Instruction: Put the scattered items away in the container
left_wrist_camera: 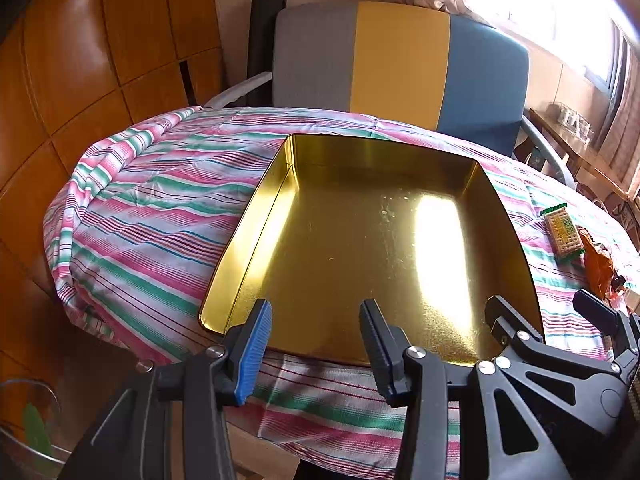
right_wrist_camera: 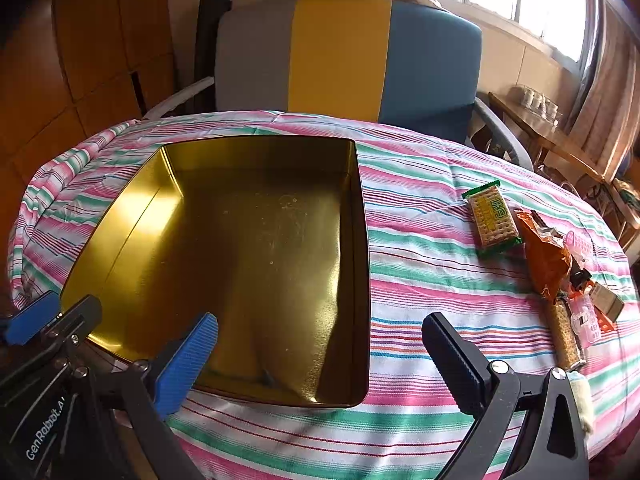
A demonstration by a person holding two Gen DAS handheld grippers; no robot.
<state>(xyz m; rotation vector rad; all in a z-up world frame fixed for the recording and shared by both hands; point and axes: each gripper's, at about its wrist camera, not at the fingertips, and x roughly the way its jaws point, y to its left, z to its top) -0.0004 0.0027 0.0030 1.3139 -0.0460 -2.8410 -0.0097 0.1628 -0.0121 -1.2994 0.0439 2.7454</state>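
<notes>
An empty gold metal tin (left_wrist_camera: 256,216) (right_wrist_camera: 120,216) lies open on the striped tablecloth. My left gripper (left_wrist_camera: 316,340) is open and empty, hovering at the tin's near edge. My right gripper (right_wrist_camera: 320,352) is open and empty, over the tin's near right corner; it also shows in the left wrist view (left_wrist_camera: 540,316). To the right of the tin lie a green-edged cracker packet (right_wrist_camera: 494,216) (left_wrist_camera: 562,232), a crumpled orange wrapper (right_wrist_camera: 546,260) (left_wrist_camera: 598,268), another cracker packet (right_wrist_camera: 564,332) and a few small pink and orange items (right_wrist_camera: 588,312).
The table (right_wrist_camera: 420,208) is round, with a pink, green and white striped cloth. A grey, yellow and blue chair (right_wrist_camera: 344,56) stands behind it. Wooden panelling is at the left. A glass container (left_wrist_camera: 28,424) sits low at the left. A wooden side table (right_wrist_camera: 548,128) stands by the window.
</notes>
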